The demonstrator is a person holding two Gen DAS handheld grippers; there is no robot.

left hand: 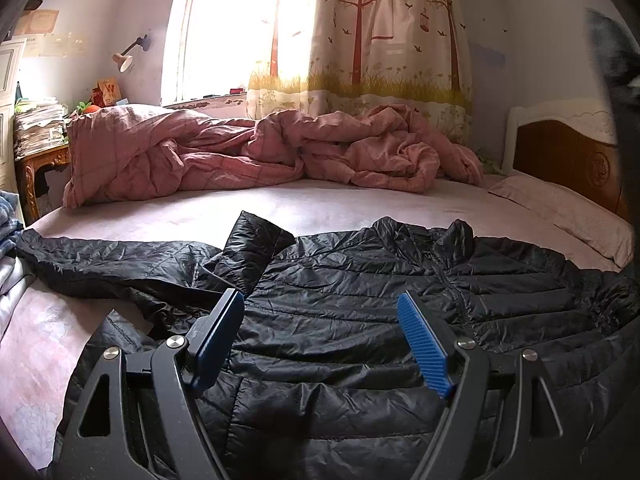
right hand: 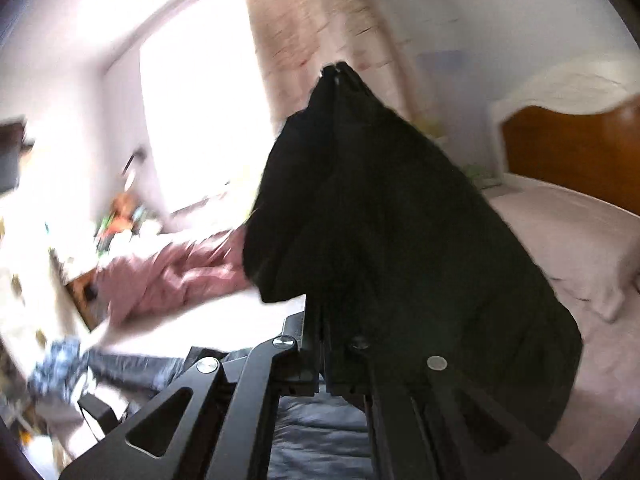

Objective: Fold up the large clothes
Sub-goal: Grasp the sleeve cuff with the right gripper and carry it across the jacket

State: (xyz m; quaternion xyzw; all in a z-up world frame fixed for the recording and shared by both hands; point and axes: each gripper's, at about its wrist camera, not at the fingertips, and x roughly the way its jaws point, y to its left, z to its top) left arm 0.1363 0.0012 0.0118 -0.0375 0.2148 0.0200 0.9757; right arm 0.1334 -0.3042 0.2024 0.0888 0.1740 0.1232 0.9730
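One black jacket (left hand: 340, 320), one pink quilt (left hand: 260, 152) (crumpled), two grippers (left hand: 322, 336).

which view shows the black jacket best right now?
Left wrist. The black puffer jacket lies spread on the bed, quilting and one sleeve sharp, under the open left gripper. The right wrist view is motion-blurred: only a dark bunch of fabric rising from the closed right gripper.

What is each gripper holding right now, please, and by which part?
The right gripper is shut on black jacket fabric; which part is unclear. The left gripper is open, holding nothing.
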